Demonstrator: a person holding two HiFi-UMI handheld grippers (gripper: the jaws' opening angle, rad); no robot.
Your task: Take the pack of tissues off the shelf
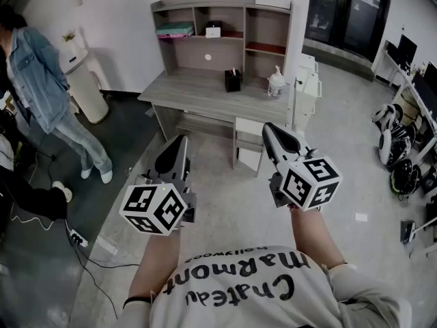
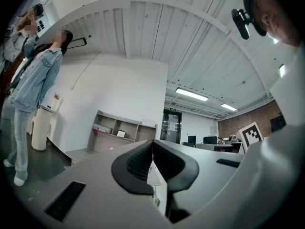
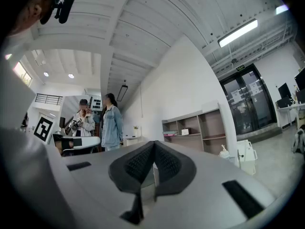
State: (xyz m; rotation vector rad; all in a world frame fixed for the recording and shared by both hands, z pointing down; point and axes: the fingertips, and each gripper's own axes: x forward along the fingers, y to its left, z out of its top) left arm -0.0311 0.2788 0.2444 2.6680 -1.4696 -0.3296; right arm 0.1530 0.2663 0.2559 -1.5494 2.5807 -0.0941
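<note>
A small white pack of tissues (image 1: 213, 31) sits in the middle upper compartment of the grey shelf unit (image 1: 205, 5), which stands on a desk (image 1: 198, 91) across the room. It shows as a small white box (image 2: 121, 133) in the left gripper view and as a white box (image 3: 185, 131) in the right gripper view. My left gripper (image 1: 179, 144) and right gripper (image 1: 270, 130) are held side by side in front of me, well short of the desk. Both point toward it. Each has its jaws shut with nothing between them.
On the desk stand a black holder (image 1: 233, 80) and a white pump bottle (image 1: 276, 84). Teal and pink books (image 1: 174, 29) lie in the left shelf compartment. A person in a denim jacket (image 1: 34, 67) stands at the left by a white bin (image 1: 85, 87). Cables and a power strip (image 1: 76, 238) lie on the floor.
</note>
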